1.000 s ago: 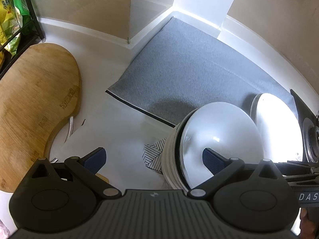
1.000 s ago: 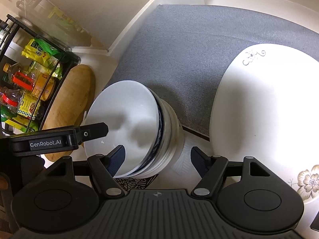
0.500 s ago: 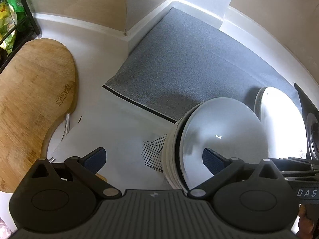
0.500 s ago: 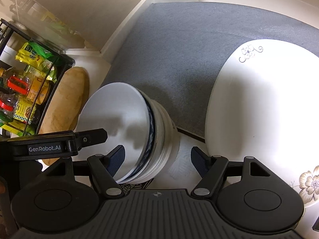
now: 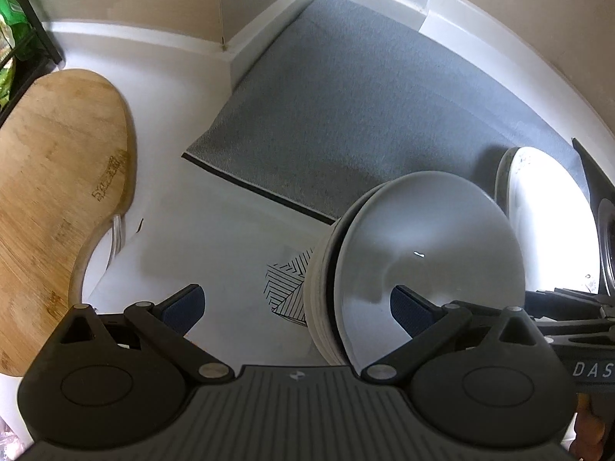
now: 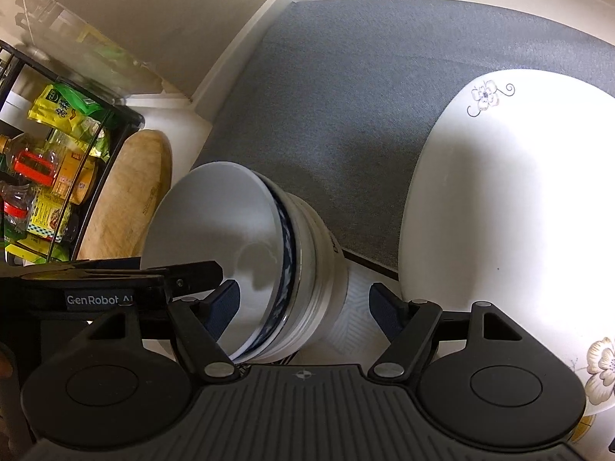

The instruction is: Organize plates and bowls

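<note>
Several white bowls [image 6: 230, 253] nested in one stack, blue band showing.
Flowered plate [image 6: 511, 230] beside the stack; both grippers [image 5: 296, 305] [image 6: 303, 303] spread, empty.

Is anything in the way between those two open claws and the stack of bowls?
Nothing visible. The bowl stack sits directly under the open right gripper, and the open left gripper straddles its rim. The flowered plate lies off beside it.

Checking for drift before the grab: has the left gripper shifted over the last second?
Yes. The left gripper moved toward the bowl stack, farther from the cutting board.
</note>
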`<control>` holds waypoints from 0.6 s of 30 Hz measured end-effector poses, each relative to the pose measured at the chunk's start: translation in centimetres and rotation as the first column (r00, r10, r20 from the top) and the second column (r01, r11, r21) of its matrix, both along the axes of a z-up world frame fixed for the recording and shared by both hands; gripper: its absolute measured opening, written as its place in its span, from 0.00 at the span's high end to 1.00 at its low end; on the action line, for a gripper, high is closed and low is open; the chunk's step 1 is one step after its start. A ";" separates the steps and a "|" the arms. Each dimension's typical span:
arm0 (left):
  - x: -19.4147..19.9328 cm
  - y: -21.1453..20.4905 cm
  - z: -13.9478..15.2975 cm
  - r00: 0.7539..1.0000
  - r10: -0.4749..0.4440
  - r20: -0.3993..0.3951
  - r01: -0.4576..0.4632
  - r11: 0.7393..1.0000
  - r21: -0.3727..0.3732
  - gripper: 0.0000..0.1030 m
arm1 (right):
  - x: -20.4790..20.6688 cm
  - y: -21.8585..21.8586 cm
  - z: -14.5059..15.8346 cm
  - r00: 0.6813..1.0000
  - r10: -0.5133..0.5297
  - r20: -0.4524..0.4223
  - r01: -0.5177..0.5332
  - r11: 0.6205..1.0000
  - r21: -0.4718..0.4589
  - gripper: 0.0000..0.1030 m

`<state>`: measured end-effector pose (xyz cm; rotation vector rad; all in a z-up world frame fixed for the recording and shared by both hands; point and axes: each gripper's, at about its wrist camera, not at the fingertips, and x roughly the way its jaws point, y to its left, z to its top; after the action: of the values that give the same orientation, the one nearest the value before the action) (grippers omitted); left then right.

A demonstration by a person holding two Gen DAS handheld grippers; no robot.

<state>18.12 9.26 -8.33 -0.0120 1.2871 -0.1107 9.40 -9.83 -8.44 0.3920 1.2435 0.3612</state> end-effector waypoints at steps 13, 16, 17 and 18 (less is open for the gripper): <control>0.8 0.0 -1.2 0.999 -0.001 -0.037 0.002 1.000 0.012 0.00 | 0.1 -0.2 0.1 1.000 0.009 -0.002 -0.009 1.000 0.005 0.24; 0.9 0.0 -1.2 0.999 -0.002 -0.037 0.003 1.000 0.015 0.00 | 0.0 0.3 0.4 1.000 0.017 0.014 -0.016 1.000 -0.019 0.24; 0.9 -0.1 -1.2 0.999 -0.004 -0.036 0.004 1.000 0.019 0.00 | -0.1 0.5 0.6 1.000 0.021 0.024 -0.020 0.999 -0.026 0.24; 1.0 -0.2 -1.2 0.999 -0.008 -0.035 0.009 1.000 0.023 0.00 | -0.2 0.6 0.7 0.999 0.027 0.034 -0.026 0.999 -0.034 0.24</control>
<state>19.10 9.07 -9.53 0.0115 1.3231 -0.1033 9.24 -9.24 -7.71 0.3393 1.2210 0.3679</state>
